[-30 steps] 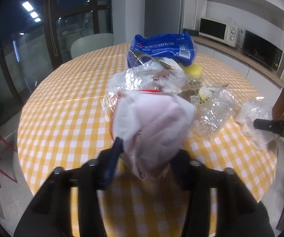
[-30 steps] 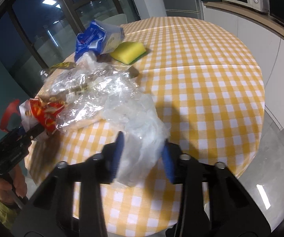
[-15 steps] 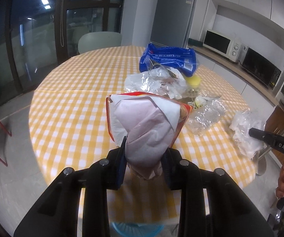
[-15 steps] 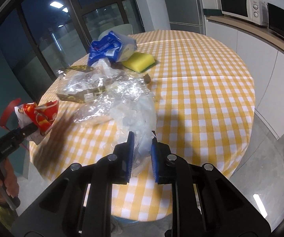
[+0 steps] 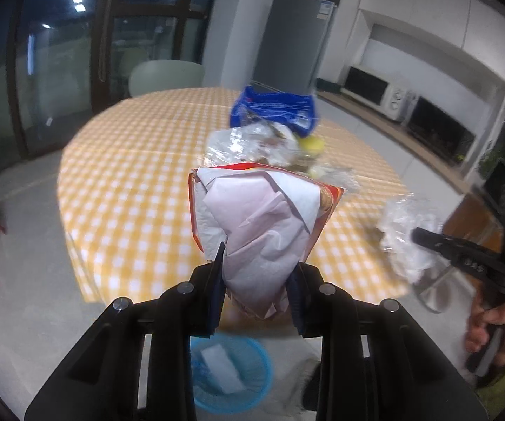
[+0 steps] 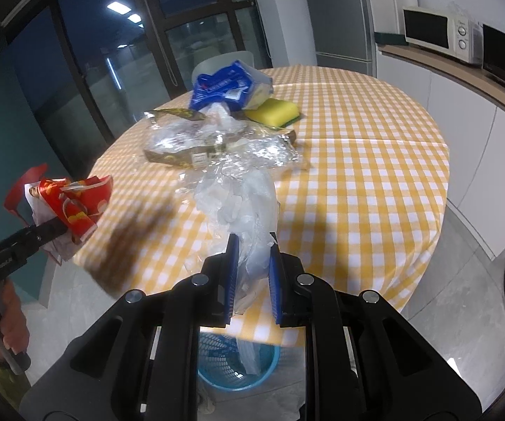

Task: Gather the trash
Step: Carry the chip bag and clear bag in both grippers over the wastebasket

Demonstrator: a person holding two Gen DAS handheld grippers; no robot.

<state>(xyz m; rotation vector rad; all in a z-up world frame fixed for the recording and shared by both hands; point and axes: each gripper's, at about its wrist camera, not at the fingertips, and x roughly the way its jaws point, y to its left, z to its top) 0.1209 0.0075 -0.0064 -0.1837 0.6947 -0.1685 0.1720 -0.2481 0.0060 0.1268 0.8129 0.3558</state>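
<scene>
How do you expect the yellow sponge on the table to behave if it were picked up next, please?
The yellow sponge looks like a foam block, so it is probably light and would squash somewhat under a squeeze. It lies flat on the checked tablecloth, so rolling seems unlikely. The blue packet appears to lean against it and might shift.

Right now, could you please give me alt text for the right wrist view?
The right gripper pinches a clear plastic bag above a blue bin. Behind, a checked table holds more wrappers.
</scene>
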